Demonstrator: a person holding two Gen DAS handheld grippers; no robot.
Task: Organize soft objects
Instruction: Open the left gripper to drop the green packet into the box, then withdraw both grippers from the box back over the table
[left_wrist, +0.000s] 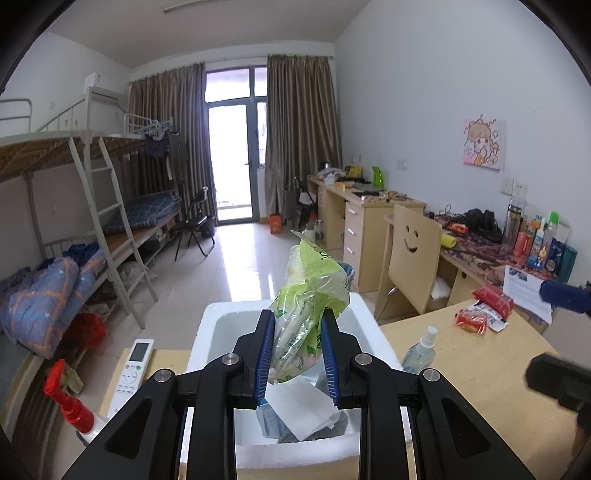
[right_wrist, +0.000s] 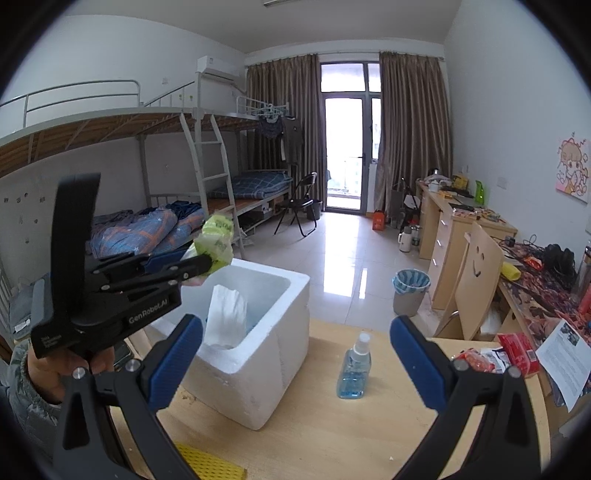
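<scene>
My left gripper (left_wrist: 297, 325) is shut on a green plastic pack of tissues (left_wrist: 314, 295) and holds it above the open white foam box (left_wrist: 207, 321). The box holds a white tissue sheet (left_wrist: 303, 410) and a grey cloth (left_wrist: 269, 424). In the right wrist view the left gripper (right_wrist: 207, 264) with the green pack (right_wrist: 216, 240) hangs over the foam box (right_wrist: 273, 354), where the white tissue (right_wrist: 225, 317) stands up. My right gripper (right_wrist: 295, 354) is open and empty above the wooden table (right_wrist: 325, 435).
A blue spray bottle (right_wrist: 354, 367) stands right of the box. Red snack packets (right_wrist: 491, 356) and a printed paper (right_wrist: 565, 360) lie at the table's right. A white remote (left_wrist: 131, 369) and a red-capped spray bottle (left_wrist: 70, 406) sit left of the box. A yellow mat (right_wrist: 210, 463) lies near the front edge.
</scene>
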